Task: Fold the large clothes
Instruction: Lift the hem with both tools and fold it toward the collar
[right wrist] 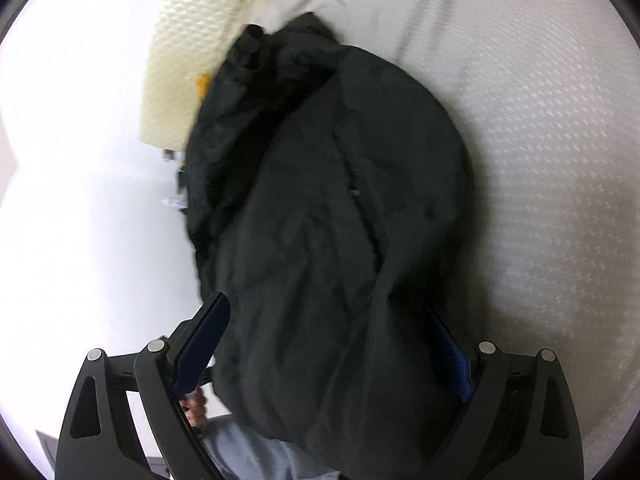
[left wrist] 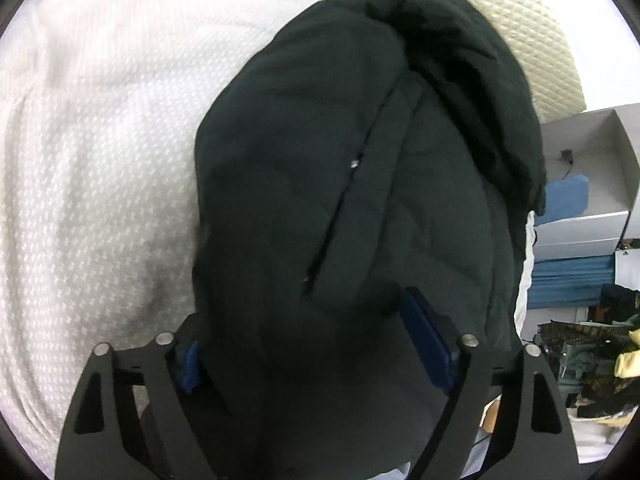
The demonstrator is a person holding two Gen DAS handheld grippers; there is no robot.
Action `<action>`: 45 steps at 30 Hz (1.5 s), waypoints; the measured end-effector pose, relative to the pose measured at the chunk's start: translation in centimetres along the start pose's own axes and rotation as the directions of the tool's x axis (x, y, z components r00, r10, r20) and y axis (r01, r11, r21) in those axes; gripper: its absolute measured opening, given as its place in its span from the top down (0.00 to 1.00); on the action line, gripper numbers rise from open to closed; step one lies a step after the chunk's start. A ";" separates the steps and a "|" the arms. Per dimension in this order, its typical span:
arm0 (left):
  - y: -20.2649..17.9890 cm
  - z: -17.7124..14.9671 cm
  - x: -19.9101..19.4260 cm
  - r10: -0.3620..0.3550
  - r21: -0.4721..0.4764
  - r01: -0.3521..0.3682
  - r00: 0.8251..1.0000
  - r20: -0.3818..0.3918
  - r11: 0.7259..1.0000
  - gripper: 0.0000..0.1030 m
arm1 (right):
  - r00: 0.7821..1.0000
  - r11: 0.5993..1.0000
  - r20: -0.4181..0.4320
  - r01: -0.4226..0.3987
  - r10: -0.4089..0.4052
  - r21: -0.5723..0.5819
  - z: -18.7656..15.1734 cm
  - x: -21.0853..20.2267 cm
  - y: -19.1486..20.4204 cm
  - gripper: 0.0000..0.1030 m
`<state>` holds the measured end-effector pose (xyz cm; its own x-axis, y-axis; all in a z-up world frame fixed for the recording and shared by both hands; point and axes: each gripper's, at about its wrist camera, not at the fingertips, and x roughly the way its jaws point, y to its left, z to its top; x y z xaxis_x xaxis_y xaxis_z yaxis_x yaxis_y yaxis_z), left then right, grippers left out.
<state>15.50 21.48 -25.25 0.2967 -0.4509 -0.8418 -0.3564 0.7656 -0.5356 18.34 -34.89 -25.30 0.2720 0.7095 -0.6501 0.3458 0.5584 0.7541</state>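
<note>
Left wrist: left gripper (left wrist: 316, 356) spread wide around bunched black jacket (left wrist: 360, 184), over white textured bedspread (left wrist: 92, 184).

Right wrist: right gripper (right wrist: 336, 344) likewise wide, jacket (right wrist: 328, 208) filling gap, cream pillow (right wrist: 180, 76) beyond.

The jacket (left wrist: 352, 184) lies on the bed (left wrist: 100, 140) — pillow (left wrist: 520, 28) behind it.

The left gripper (left wrist: 320, 344) had its jaws spread wide, dark cloth bulging between the blue pads (left wrist: 426, 336). The right gripper (right wrist: 332, 344) was spread likewise around cloth, one blue pad (right wrist: 200, 344) standing bare of it on the left.
</note>
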 end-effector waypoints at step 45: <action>-7.7 -2.5 -6.7 -0.354 0.243 0.319 0.928 0.114 0.916 0.91 | 0.888 0.826 0.125 -0.348 0.442 -0.444 -5.0 -9.8 7.6 0.92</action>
<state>14.10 17.44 -15.62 0.5026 -0.6370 -0.5846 -0.0163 0.6691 -0.7430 13.79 -35.46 -12.69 0.5063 0.8234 -0.2563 -0.2077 0.4049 0.8905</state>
